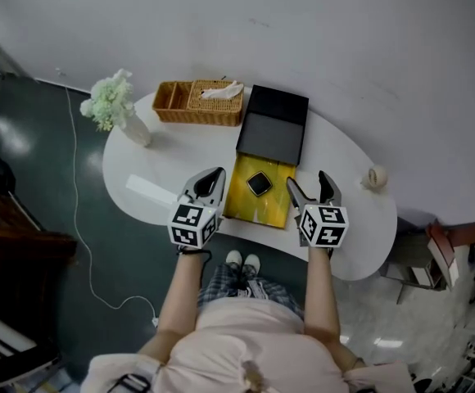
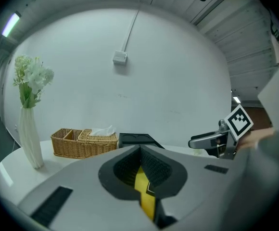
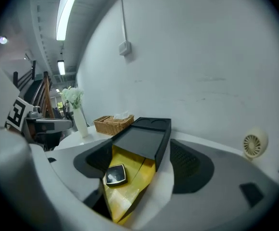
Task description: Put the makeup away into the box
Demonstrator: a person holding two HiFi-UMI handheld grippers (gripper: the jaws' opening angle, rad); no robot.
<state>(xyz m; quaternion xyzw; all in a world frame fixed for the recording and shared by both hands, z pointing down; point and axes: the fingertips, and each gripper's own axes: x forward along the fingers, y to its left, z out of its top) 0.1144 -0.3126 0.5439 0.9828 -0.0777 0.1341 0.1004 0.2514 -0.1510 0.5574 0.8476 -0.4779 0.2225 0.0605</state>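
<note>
A small black square compact (image 1: 258, 183) (image 3: 115, 174) lies on a shiny yellow tray (image 1: 246, 205) (image 3: 132, 191) in the middle of the white table (image 1: 352, 244). Behind the tray and touching it stands an open black box (image 1: 274, 125) (image 3: 144, 138) (image 2: 137, 139). My right gripper (image 1: 309, 182) (image 3: 144, 162) hovers above the tray's right edge, jaws wide open with nothing between them. At the tray's left edge my left gripper (image 1: 213, 175) (image 2: 140, 150) has its tips together and holds nothing. Yellow shows through the slit under its tips.
A wicker basket (image 1: 201, 102) (image 2: 84, 142) with a tissue stands left of the black box. A white vase of pale flowers (image 1: 115, 105) (image 2: 31, 143) is at the far left. A small round fan (image 1: 374, 177) (image 3: 251, 145) sits at the right, a white strip (image 1: 151, 189) at the left.
</note>
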